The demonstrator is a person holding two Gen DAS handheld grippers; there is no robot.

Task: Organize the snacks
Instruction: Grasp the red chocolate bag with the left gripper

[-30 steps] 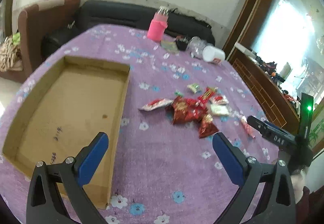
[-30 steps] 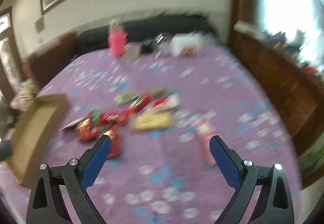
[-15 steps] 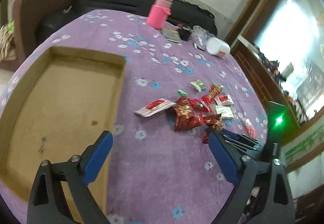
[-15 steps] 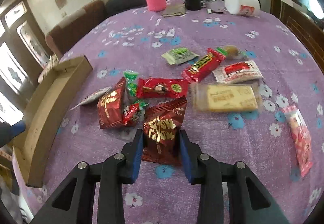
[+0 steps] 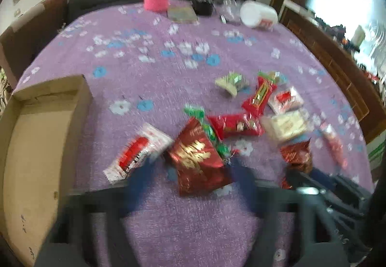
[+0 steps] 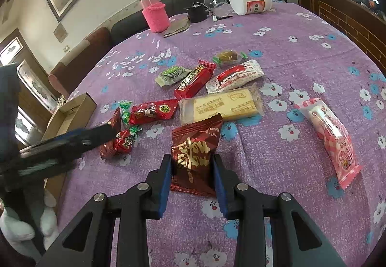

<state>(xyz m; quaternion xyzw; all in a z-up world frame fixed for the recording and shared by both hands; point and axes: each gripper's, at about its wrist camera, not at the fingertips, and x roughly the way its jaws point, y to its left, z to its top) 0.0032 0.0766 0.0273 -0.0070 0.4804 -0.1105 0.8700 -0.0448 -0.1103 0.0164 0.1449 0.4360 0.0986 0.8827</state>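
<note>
Several wrapped snacks lie on the purple flowered cloth [image 6: 313, 32]. My right gripper [image 6: 191, 170] is shut on a dark red packet with gold lettering [image 6: 195, 153]; the same packet shows in the left wrist view [image 5: 296, 154]. My left gripper [image 5: 193, 170] is blurred and open, its fingers on either side of another dark red gold-lettered packet [image 5: 197, 158], beside a white and red packet [image 5: 137, 156]. In the right wrist view the left gripper [image 6: 96, 136] reaches in from the left at that packet [image 6: 109, 139]. An open cardboard box [image 5: 36, 146] lies to the left.
A beige biscuit pack [image 6: 222, 105], red bars [image 6: 195, 80], green candies [image 6: 125, 112] and a pink checked pack [image 6: 330, 134] lie around. A pink-sleeved bottle [image 6: 154, 13], a white jar [image 6: 251, 1] and a clear cup [image 6: 216, 0] stand at the far edge.
My left gripper has swung right from the box and down onto the snack pile, its fingers narrowing around a dark red packet. My right gripper closed on its dark red packet and holds it.
</note>
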